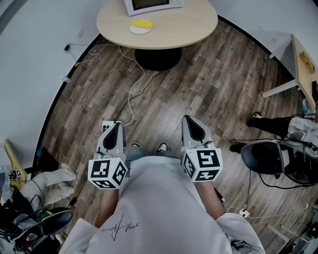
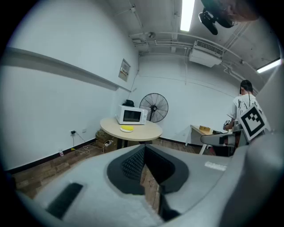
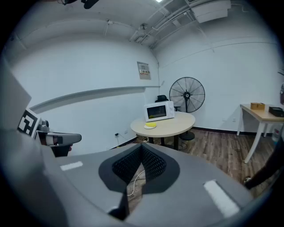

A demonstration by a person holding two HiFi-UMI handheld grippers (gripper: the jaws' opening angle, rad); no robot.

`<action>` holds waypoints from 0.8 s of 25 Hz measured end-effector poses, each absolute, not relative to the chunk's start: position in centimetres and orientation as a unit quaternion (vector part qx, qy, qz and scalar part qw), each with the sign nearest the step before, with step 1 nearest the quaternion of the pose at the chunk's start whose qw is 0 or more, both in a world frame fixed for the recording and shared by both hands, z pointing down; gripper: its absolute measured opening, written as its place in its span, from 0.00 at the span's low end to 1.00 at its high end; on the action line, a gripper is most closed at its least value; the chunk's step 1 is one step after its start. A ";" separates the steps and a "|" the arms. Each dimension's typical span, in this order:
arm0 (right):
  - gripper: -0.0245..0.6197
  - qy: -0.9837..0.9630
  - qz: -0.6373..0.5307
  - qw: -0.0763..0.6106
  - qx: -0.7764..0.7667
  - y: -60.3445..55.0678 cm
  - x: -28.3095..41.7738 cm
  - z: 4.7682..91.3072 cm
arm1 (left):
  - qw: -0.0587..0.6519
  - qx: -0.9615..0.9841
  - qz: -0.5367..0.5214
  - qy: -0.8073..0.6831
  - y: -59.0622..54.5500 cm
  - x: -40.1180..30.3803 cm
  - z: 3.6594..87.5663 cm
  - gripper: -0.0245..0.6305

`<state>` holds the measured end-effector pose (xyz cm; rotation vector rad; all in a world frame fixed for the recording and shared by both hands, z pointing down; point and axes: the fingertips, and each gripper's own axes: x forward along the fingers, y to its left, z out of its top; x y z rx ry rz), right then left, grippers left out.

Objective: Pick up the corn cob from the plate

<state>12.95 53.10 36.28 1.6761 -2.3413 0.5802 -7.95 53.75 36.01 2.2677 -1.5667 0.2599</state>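
nothing is done yet: the corn cob lies on the plate on the far surface, well apart from the left tool and the right tool, both pressed together and empty.

bench round, pale — microwave at its far edge | floor wood planks, white cable trailing across | fan behind bench

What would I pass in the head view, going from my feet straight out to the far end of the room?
Shoes → round table → plate with the corn cob on it → microwave.
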 end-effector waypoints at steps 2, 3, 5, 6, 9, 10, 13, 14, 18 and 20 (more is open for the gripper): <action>0.05 -0.793 0.194 0.100 0.569 54.7 13.0 37.3 | 0.182 0.807 0.090 -0.555 55.2 -8.0 36.9 0.02; 0.05 -0.793 0.193 0.098 0.569 55.5 13.0 37.8 | 0.181 0.808 0.089 -0.554 56.0 -8.0 37.4 0.02; 0.05 -0.794 0.193 0.094 0.569 56.7 13.1 38.5 | 0.181 0.809 0.086 -0.553 57.2 -7.8 38.2 0.02; 0.05 -0.793 0.195 0.092 0.569 56.8 13.3 38.6 | 0.182 0.809 0.085 -0.552 57.2 -7.5 38.3 0.02; 0.05 -0.786 0.209 0.086 0.575 54.9 14.6 37.7 | 0.191 0.808 0.092 -0.550 55.4 -6.3 37.4 0.02; 0.04 -0.784 0.213 0.080 0.578 54.0 15.0 37.2 | 0.194 0.807 0.096 -0.549 54.5 -6.1 37.0 0.02; 0.04 -0.798 0.225 0.045 0.557 52.9 14.7 36.1 | 0.198 0.806 0.103 -0.549 53.3 -5.8 36.5 0.02; 0.05 -0.813 0.228 0.029 0.535 53.0 14.1 35.8 | 0.198 0.805 0.105 -0.549 53.2 -5.9 36.5 0.02; 0.05 -0.849 0.245 0.006 0.468 53.6 12.0 35.4 | 0.201 0.804 0.112 -0.548 53.0 -5.8 37.1 0.02; 0.05 -0.853 0.242 0.006 0.462 53.4 11.6 35.6 | 0.203 0.804 0.116 -0.547 52.7 -5.5 37.4 0.02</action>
